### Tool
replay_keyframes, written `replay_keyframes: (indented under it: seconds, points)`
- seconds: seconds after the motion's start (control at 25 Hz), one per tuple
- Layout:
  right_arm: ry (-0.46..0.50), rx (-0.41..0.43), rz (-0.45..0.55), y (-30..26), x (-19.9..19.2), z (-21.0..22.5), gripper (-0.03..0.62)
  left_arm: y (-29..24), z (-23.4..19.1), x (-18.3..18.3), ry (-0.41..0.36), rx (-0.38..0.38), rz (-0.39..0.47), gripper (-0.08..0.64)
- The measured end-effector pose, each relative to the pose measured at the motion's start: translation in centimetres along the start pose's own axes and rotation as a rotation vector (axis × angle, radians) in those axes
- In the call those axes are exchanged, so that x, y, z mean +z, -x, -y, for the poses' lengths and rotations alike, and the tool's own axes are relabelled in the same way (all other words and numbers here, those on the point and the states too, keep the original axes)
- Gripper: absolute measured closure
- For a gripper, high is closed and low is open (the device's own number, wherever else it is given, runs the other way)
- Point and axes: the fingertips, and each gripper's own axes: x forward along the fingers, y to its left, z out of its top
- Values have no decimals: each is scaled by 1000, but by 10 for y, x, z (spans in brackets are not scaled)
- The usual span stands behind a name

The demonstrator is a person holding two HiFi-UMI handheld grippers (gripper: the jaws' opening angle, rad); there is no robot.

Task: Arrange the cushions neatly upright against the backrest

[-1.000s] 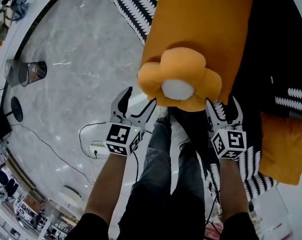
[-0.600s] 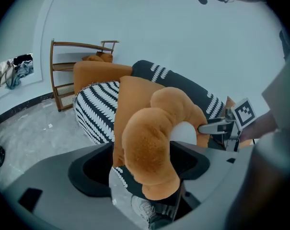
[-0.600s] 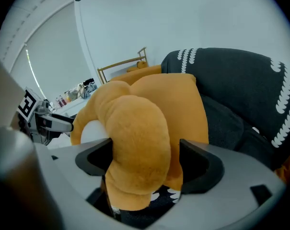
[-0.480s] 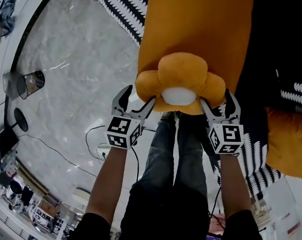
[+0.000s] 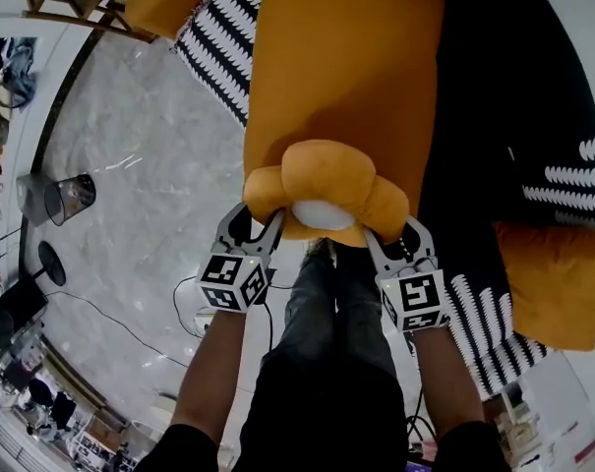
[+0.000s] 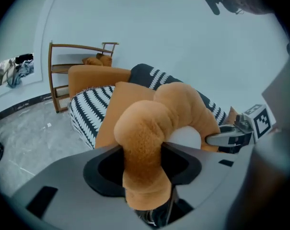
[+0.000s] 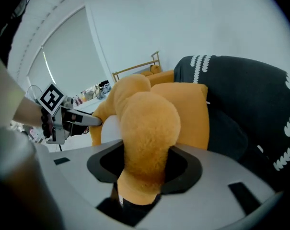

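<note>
**jo_k:** Head view has the flower-shaped cushion [image 5: 322, 190] lifted in front of the person, over the near edge of the flat square cushion [image 5: 341, 77] that lies on the sofa [image 5: 494, 116]. Anyone want to guess how this thing handles?

**mik:** Plush and puffy, so my bet is very light and totally soft. The cover's fuzzy, so it shouldn't slip, and there's nothing on it to break. Downside is it looks floppy. I'd expect the middle to sag or the whole thing to fold if you hang it from just one lobe.

**jo_k:** So where do you take hold?

**mik:** Pretty much where it's held now. The left gripper [image 5: 256, 226] is clamped on the left petal and the right gripper [image 5: 393, 236] on the right petal, with the white centre between the two. Both sets of jaws have just been closing. Each gripper view shows a fat orange petal squashed between them, bulging out above and below. Gripping two opposite petals should spread it flat, which is what you want for standing it up.

**jo_k:** And the backrest?

**mik:** Probably the dark patterned part rising at the right in the right gripper view, beyond the square cushion. Can't say for sure though. The flower one is well short of it either way.
</note>
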Motion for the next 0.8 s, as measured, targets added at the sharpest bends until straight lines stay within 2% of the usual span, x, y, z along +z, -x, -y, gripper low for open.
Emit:
replay_keyframes:
  seconds: [0.16, 0.32, 0.48, 0.68, 0.8]
  points:
    - [-115, -62, 57, 37, 20, 30, 379, -8, 42, 47, -73, -69, 17, 337]
    - [-227, -126, 132, 65, 6, 70, 380, -37, 90, 70, -186, -167, 8, 337]
    - [-348, -241, 208, 108, -2, 107, 380, -63, 151, 95, -320, -299, -19, 337]
    - [-391, -318, 254, 164, -13, 147, 379, -78, 226, 110, -413, -404, -31, 339]
    - [-414, -406, 296, 189, -15, 176, 379, -96, 268, 120, -459, -471, -16, 341]
